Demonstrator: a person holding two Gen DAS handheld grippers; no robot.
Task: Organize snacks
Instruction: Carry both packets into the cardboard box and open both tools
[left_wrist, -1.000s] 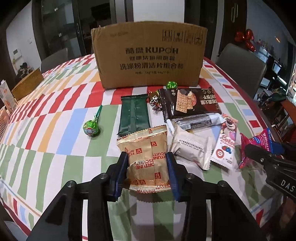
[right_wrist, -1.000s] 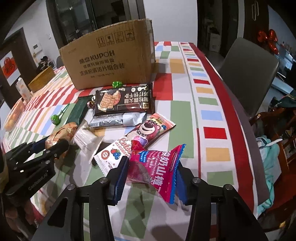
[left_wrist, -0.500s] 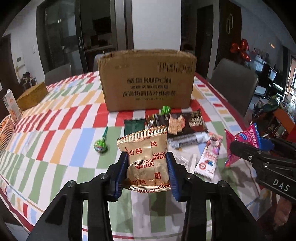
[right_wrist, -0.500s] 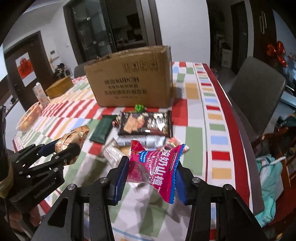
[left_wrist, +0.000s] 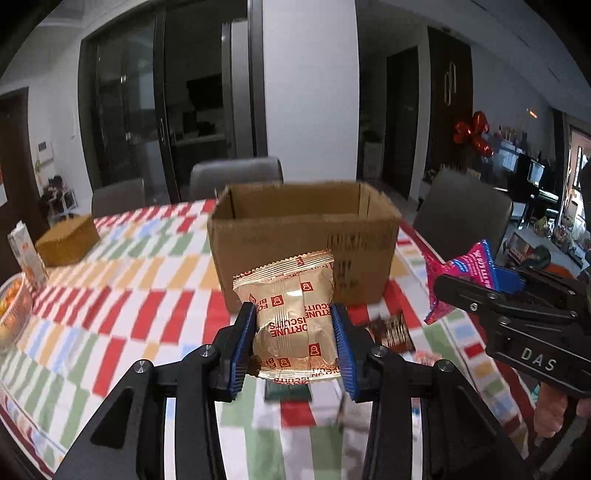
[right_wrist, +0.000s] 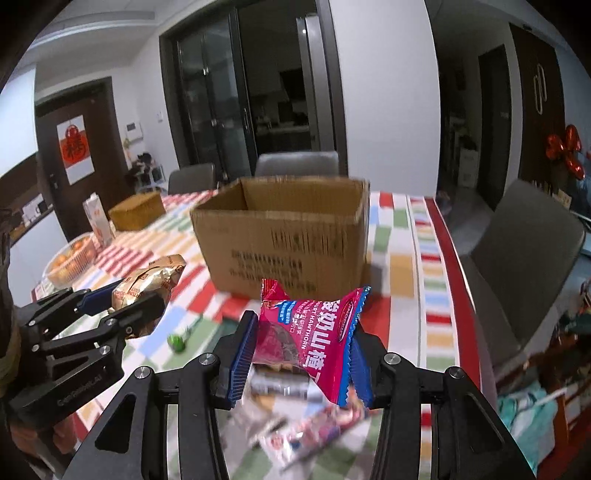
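Note:
My left gripper (left_wrist: 295, 347) is shut on a gold fortune-biscuit packet (left_wrist: 291, 314) and holds it high above the table, in front of the open cardboard box (left_wrist: 303, 221). My right gripper (right_wrist: 301, 354) is shut on a pink hawthorn snack packet (right_wrist: 314, 332), also raised, facing the same box (right_wrist: 284, 225). Each gripper shows in the other's view: the right one (left_wrist: 476, 291) with its pink packet, the left one (right_wrist: 122, 306) with its gold packet. Other snacks lie blurred on the table below, among them a green lollipop (right_wrist: 177, 343) and a dark cracker packet (left_wrist: 391, 330).
The striped tablecloth (left_wrist: 110, 295) covers the table. At the left stand a small woven box (left_wrist: 66, 240), a carton (left_wrist: 26, 251) and a basket of oranges (right_wrist: 70, 258). Grey chairs (right_wrist: 532, 254) stand behind and to the right of the table.
Both grippers have risen with their packets and moved toward the box, so its open top now shows. The snacks on the table have dropped low in both views.

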